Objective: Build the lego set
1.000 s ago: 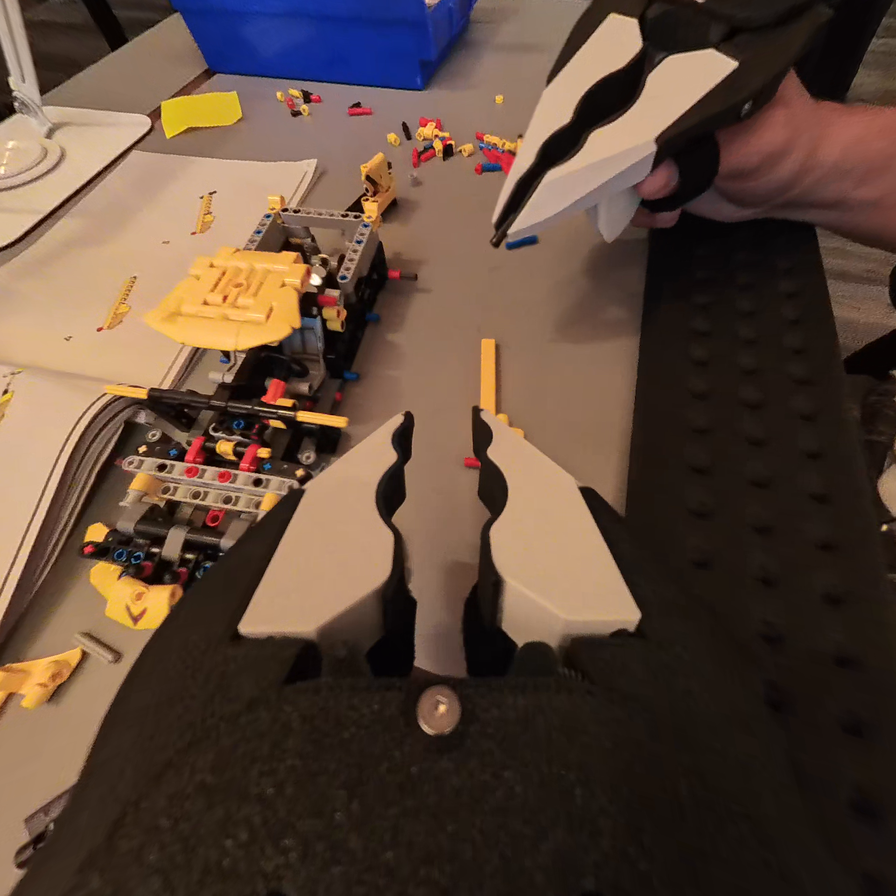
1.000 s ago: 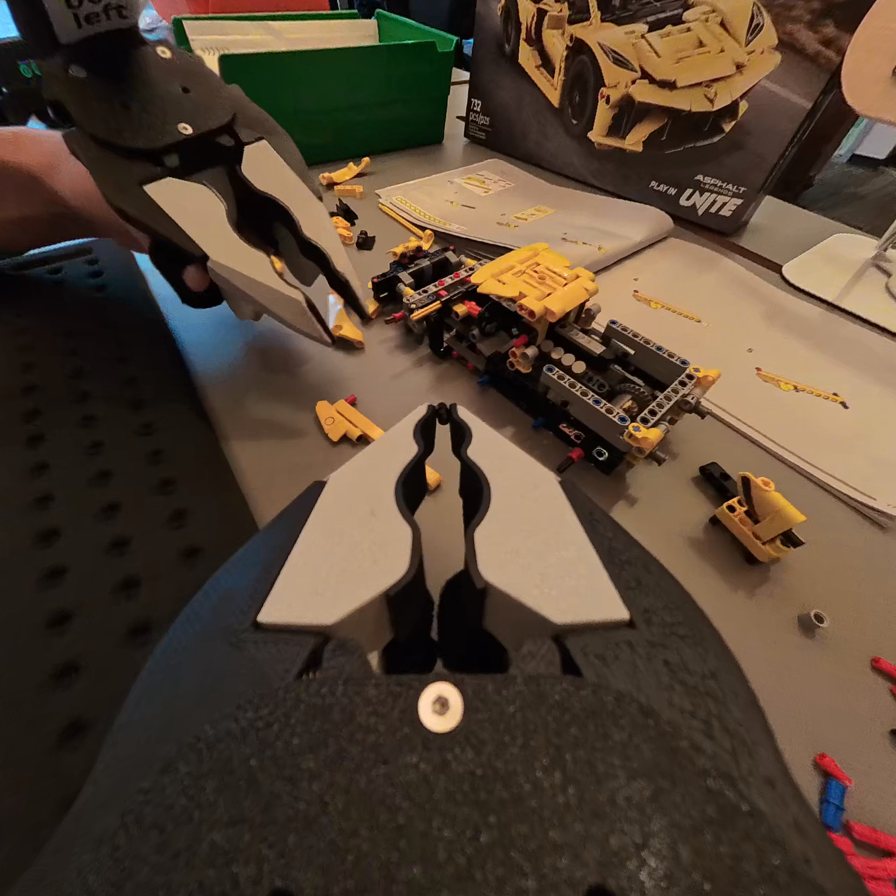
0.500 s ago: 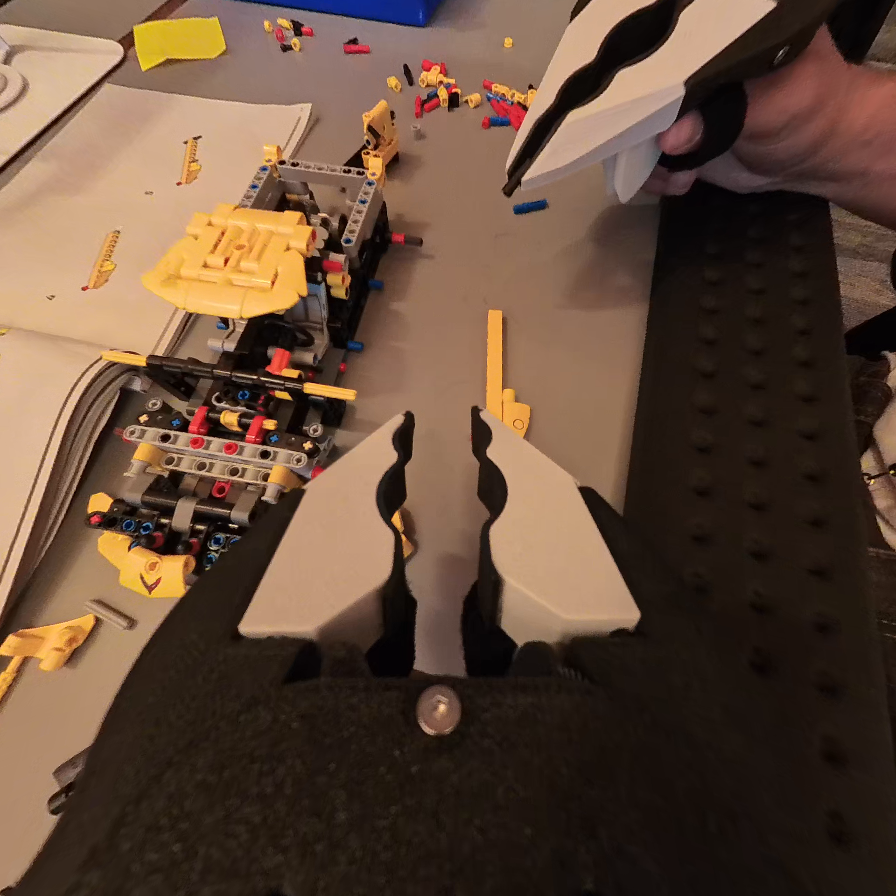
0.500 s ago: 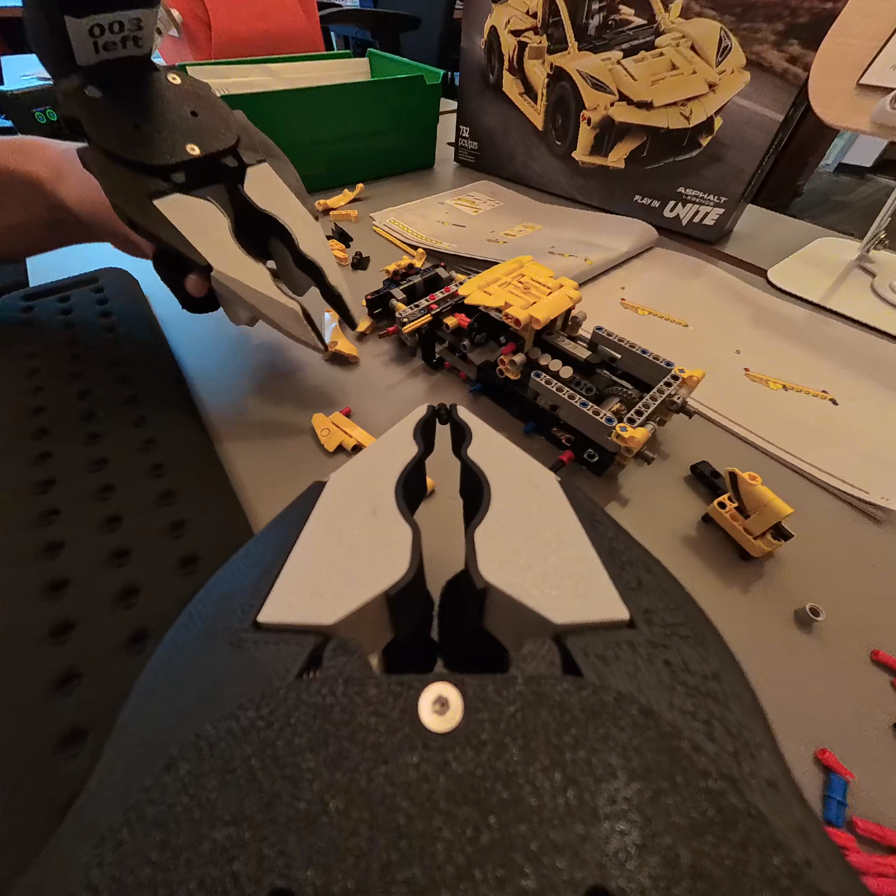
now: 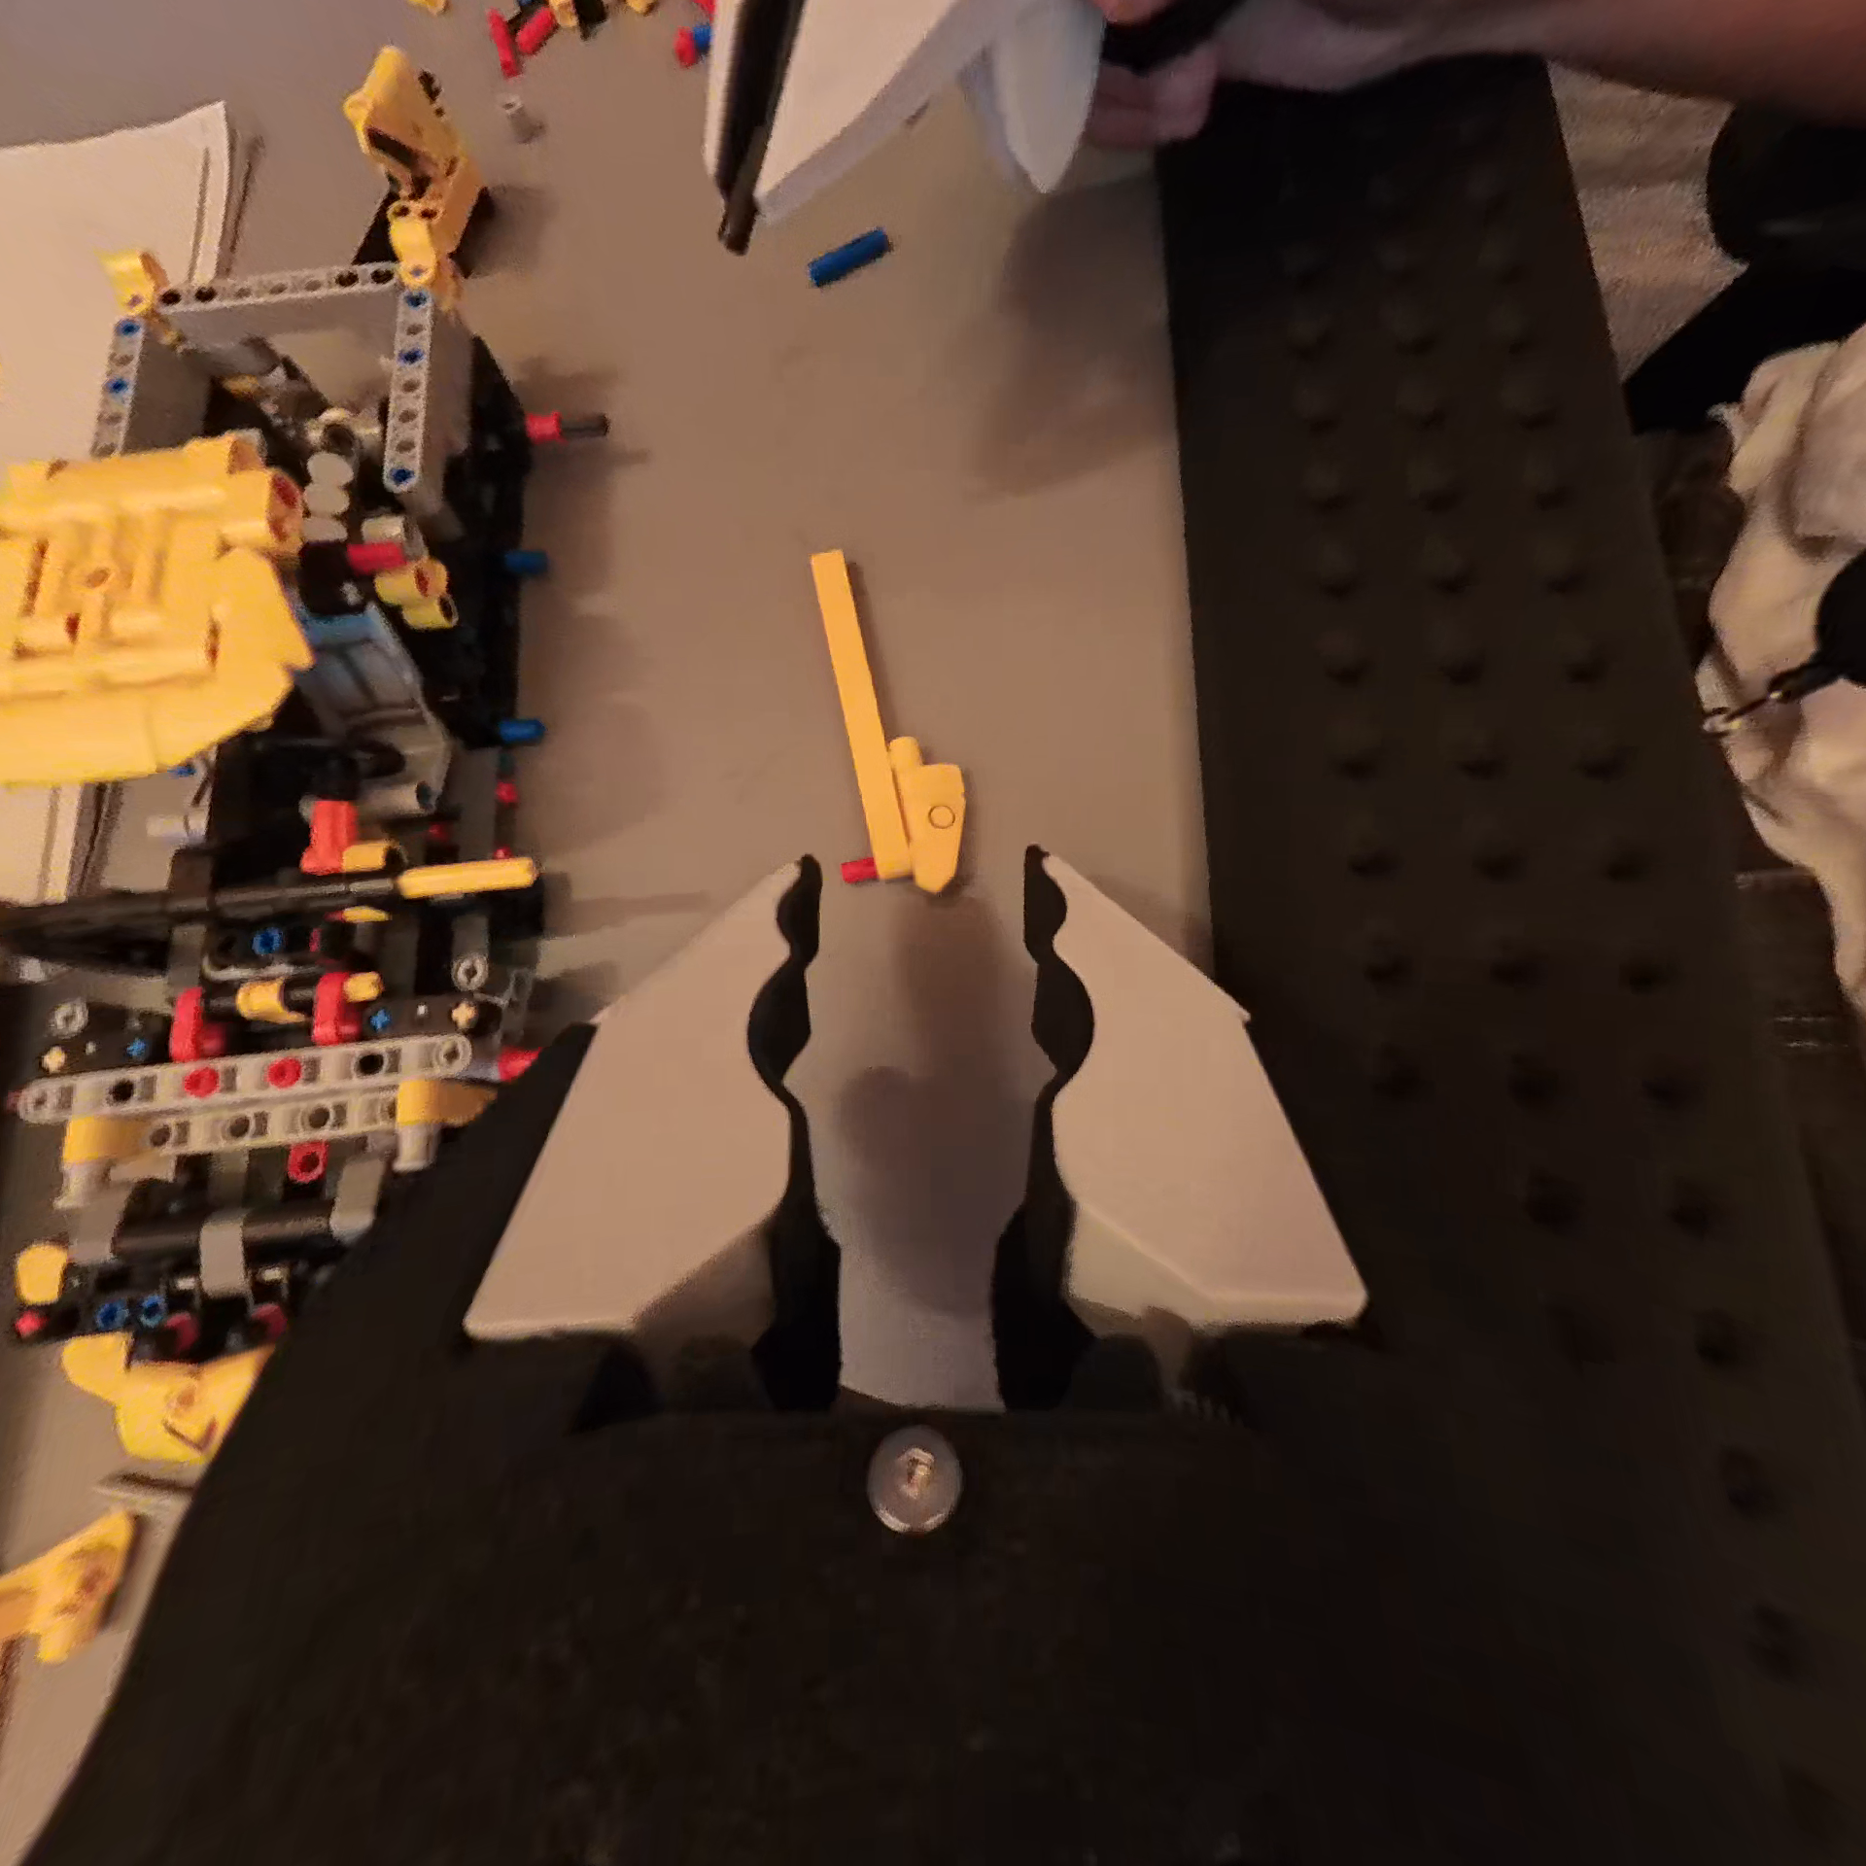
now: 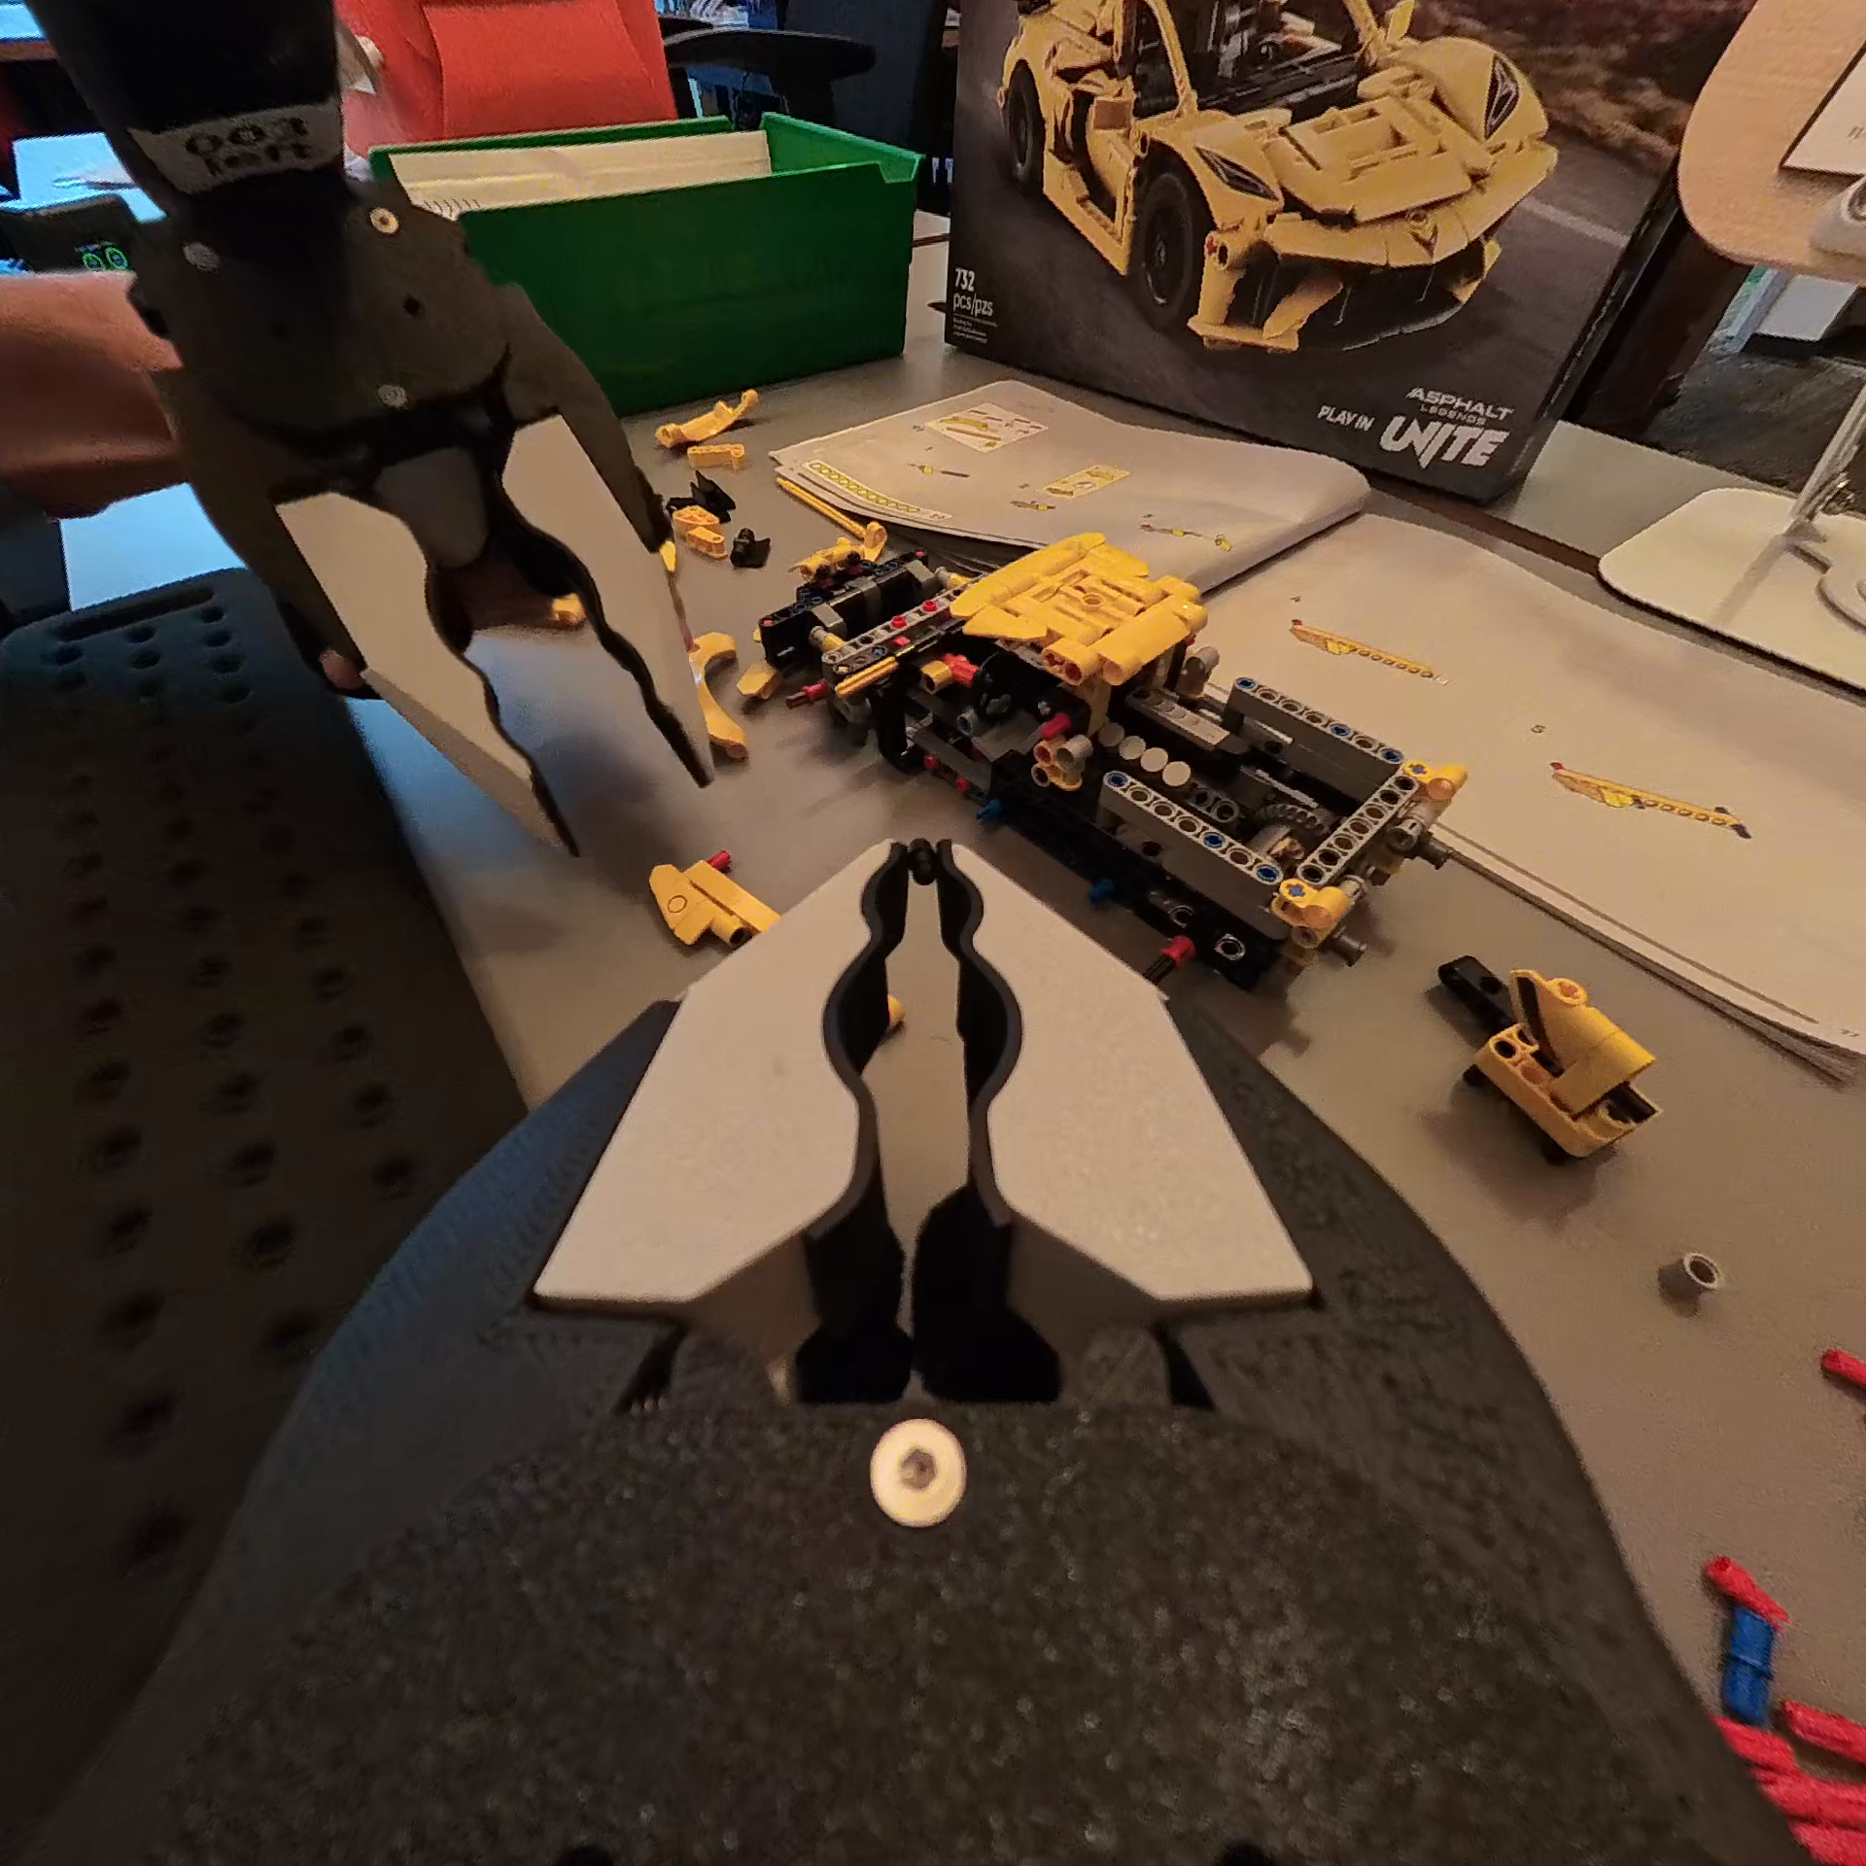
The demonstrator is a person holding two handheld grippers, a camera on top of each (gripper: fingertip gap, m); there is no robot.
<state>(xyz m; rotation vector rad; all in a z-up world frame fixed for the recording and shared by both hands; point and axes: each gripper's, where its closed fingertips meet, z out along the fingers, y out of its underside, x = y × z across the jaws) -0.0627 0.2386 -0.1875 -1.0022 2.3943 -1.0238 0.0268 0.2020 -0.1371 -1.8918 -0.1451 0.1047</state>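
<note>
A yellow lego piece with a long thin beam and a red pin [image 5: 876,747] lies on the grey table, just ahead of my left gripper's [image 5: 921,866] tips; the jaws are open and empty. In the right wrist view the same piece [image 6: 697,904] lies below the open left gripper [image 6: 631,813]. The half-built yellow and black car chassis [image 5: 303,808] [image 6: 1091,747] sits to the left of it. My right gripper [image 6: 919,853] is shut and hovers above the table near the chassis. Something small and dark shows at its tips; I cannot tell if it is a piece. It also shows in the left wrist view [image 5: 737,227].
A black perforated mat [image 5: 1464,909] [image 6: 151,1010] runs along the table's near side. A small yellow sub-assembly [image 6: 1560,1070], a grey bush [image 6: 1691,1274], a blue pin [image 5: 848,257] and loose red and blue pins [image 6: 1777,1696] lie about. Booklets [image 6: 1060,475], a green bin [image 6: 707,273] and the set's box [image 6: 1313,252] stand behind. My hands' fingertips stand some 11 cm from each other.
My left gripper has opened wider and come down closer to the yellow beam piece. My right gripper has stayed shut and shifted only slightly.
</note>
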